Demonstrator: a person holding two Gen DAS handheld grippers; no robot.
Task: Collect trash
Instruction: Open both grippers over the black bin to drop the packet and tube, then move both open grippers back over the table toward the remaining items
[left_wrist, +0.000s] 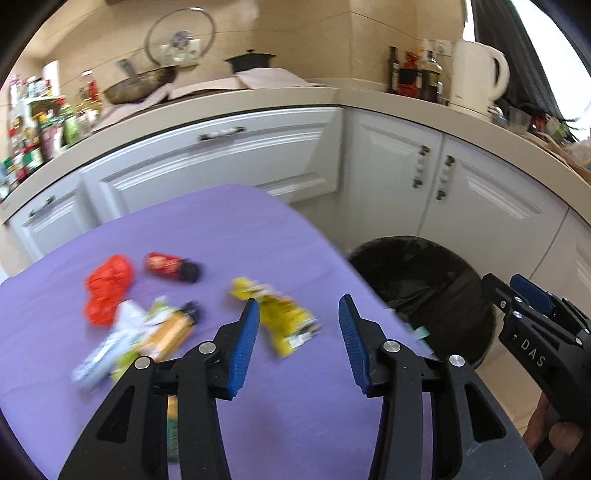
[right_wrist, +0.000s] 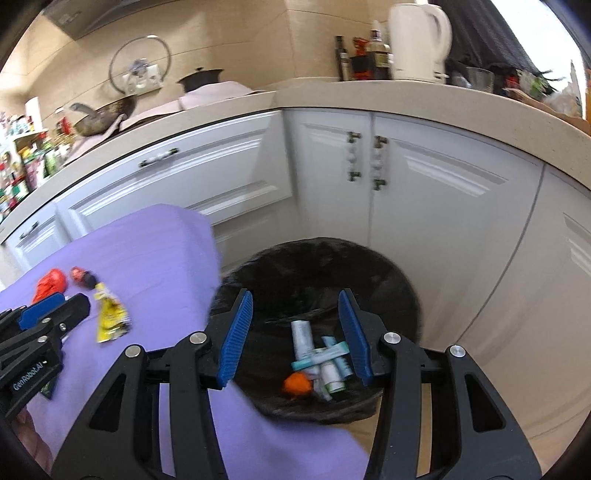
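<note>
The left gripper (left_wrist: 298, 325) hangs spread and empty over the purple bench (left_wrist: 229, 236), right above the yellow wrapper (left_wrist: 280, 317). It looks light, crinkly and slippery, so best pinch a flat edge. The right gripper (right_wrist: 295, 328), also wide apart and empty, hovers over the bin (right_wrist: 332, 266). Only the right wrist view shows trash already lying inside.

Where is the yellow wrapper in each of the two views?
Left wrist view: yellow wrapper at centre, on the purple tablecloth.
Right wrist view: yellow wrapper at left, near the left gripper.
Shared landmark: black trash bin.
</note>
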